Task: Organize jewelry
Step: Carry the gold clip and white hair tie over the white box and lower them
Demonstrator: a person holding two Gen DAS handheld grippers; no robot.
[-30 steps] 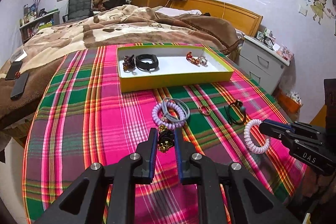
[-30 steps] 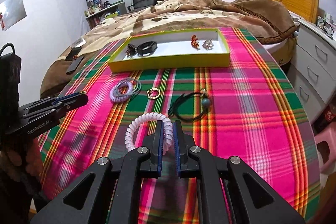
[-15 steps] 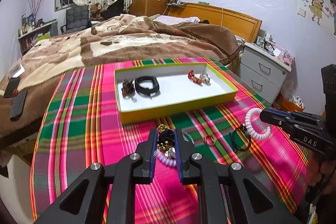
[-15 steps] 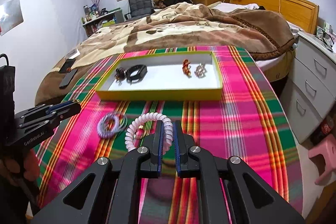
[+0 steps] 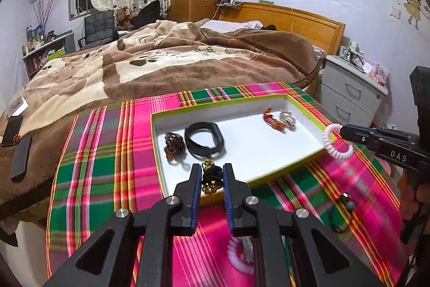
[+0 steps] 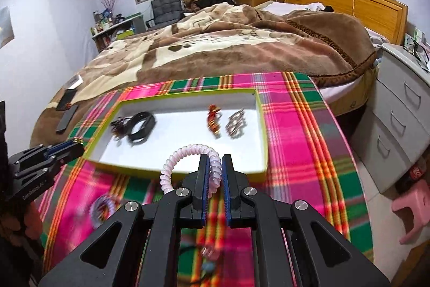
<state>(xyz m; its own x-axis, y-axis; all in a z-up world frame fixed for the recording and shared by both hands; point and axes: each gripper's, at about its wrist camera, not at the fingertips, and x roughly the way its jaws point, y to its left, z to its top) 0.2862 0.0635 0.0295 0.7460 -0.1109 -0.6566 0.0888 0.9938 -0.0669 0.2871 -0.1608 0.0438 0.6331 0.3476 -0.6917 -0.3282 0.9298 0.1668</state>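
Now we clamp a black-and-gold ornament [image 5: 211, 178] in our left gripper [image 5: 212, 174] and a pink coil tie [image 6: 188, 160] in our right gripper [image 6: 215, 166], both over the yellow tray's [image 5: 282, 174] near rim.

We see a woven plaid cloth [image 5: 88, 179] under a matt white-lined cardboard tray [image 5: 268, 149]; inside it lies a smooth black band [image 5: 204, 139], and beyond it a plush blanket [image 5: 161, 63] and glossy wooden headboard [image 5: 295, 23].
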